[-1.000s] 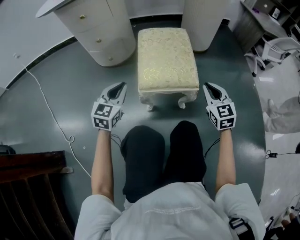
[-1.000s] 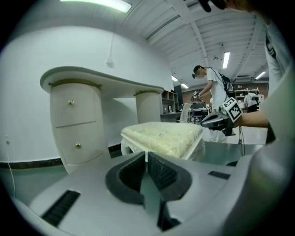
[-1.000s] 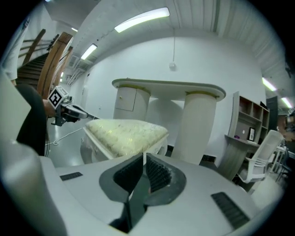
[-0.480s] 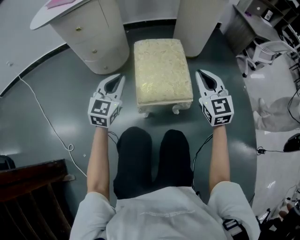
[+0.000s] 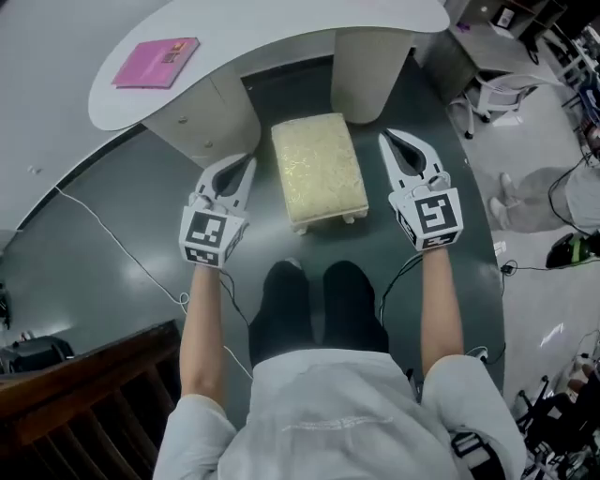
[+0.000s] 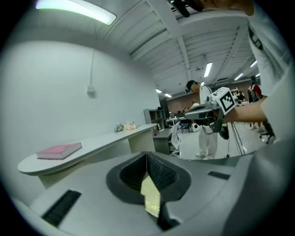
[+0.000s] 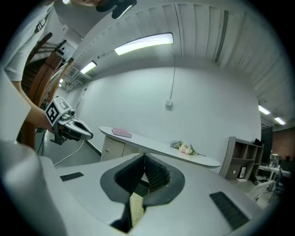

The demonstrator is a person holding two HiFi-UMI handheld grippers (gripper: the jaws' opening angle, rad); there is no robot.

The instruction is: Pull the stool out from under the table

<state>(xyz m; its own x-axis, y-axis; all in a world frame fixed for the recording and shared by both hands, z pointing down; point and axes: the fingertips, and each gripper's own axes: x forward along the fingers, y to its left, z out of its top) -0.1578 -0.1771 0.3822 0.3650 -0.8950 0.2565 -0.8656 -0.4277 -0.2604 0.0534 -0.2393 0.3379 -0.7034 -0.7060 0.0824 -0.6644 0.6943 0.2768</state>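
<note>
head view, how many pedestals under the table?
2. The drawer pedestal stands left of the stool; the plain pedestal stands right of the stool's far end. The table runs out of frame, so more may be hidden.

Both arms stretched forward, roughly parallel. Left forearm (image 5: 202, 323) and right forearm (image 5: 441, 305) bare. Left gripper (image 5: 247, 164): jaws closed tip to tip, nothing between, pointing ahead and slightly down. Right gripper (image 5: 385, 141): jaws closed, empty, pointing ahead, about level, tips slightly farther forward than left. Grippers well apart, marker cubes facing up.
</note>
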